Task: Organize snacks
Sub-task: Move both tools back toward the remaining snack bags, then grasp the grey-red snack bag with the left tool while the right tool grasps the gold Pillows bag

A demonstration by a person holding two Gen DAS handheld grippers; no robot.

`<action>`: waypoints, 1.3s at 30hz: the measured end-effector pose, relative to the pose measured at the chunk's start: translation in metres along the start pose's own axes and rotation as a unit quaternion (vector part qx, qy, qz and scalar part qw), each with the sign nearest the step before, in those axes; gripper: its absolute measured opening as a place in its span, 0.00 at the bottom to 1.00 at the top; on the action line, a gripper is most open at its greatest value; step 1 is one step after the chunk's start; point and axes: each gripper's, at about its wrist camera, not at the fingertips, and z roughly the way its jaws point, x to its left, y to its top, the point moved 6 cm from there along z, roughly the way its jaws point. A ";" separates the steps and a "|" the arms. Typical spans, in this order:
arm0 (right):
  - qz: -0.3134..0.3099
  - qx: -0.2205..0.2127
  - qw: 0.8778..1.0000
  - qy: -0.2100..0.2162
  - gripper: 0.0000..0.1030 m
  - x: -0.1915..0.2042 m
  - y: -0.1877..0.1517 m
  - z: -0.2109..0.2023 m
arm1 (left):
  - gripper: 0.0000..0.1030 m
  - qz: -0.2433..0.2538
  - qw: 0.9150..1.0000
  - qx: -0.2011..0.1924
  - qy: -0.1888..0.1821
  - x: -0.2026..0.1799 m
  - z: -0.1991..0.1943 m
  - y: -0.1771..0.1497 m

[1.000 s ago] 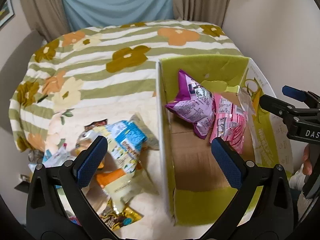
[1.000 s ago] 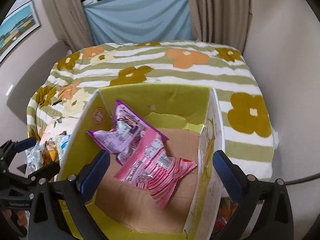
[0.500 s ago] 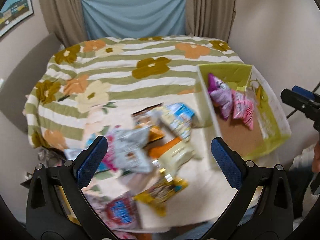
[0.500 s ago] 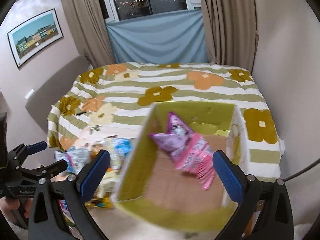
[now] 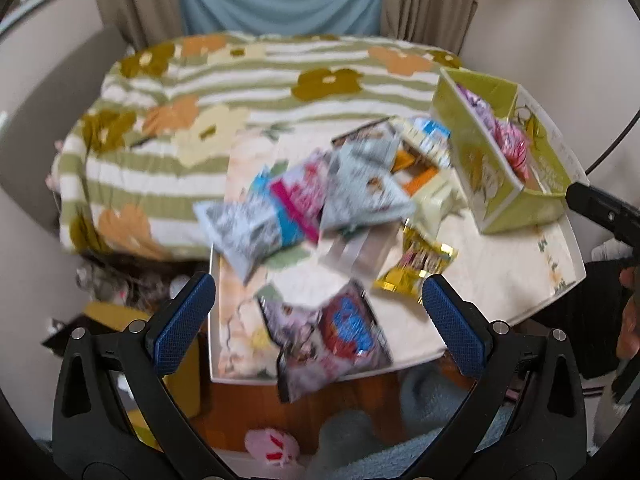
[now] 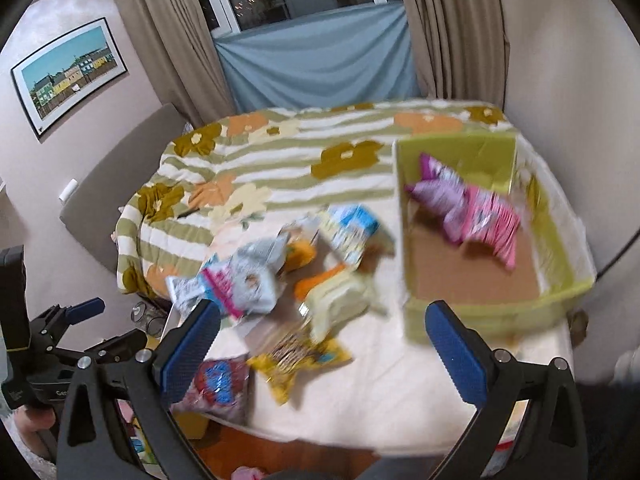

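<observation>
Several snack packets lie in a loose pile (image 5: 340,196) on a low white table (image 5: 520,280), also in the right wrist view (image 6: 280,276). A green cardboard box (image 5: 492,176) stands at the table's right end; it holds a purple packet (image 6: 436,192) and a pink packet (image 6: 492,220). A yellow packet (image 5: 416,268) and a red-and-blue packet (image 5: 332,336) lie nearest me. My left gripper (image 5: 316,328) is open and empty, above the table's near edge. My right gripper (image 6: 320,344) is open and empty, back from the box.
A bed with a green striped flower quilt (image 6: 280,152) lies behind the table. Walls close in on the right (image 5: 560,40). Clutter and a pink toy (image 5: 272,444) sit on the floor below the table's near edge. Both views are motion-blurred.
Both grippers have pulled back and up from the box, so the whole table and snack pile have come into view. Both stay open and empty.
</observation>
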 end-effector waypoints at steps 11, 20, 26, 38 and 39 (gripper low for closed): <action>0.061 0.091 0.994 0.020 0.99 0.015 -0.058 0.070 | 0.99 -0.096 0.991 0.079 -0.047 0.030 0.066 -0.059; 0.137 0.138 0.980 0.045 0.99 0.010 -0.078 0.132 | 0.99 -0.150 0.977 0.119 -0.094 0.032 0.124 -0.077; 0.187 0.160 0.969 0.035 0.99 0.002 -0.084 0.163 | 0.99 -0.148 0.974 0.137 -0.102 0.027 0.145 -0.083; 0.214 0.172 0.961 0.018 0.88 -0.006 -0.091 0.189 | 0.72 -0.136 0.969 0.157 -0.133 0.011 0.164 -0.084; 0.214 0.174 0.961 0.017 0.85 -0.007 -0.091 0.189 | 0.64 -0.138 0.968 0.156 -0.140 0.008 0.164 -0.084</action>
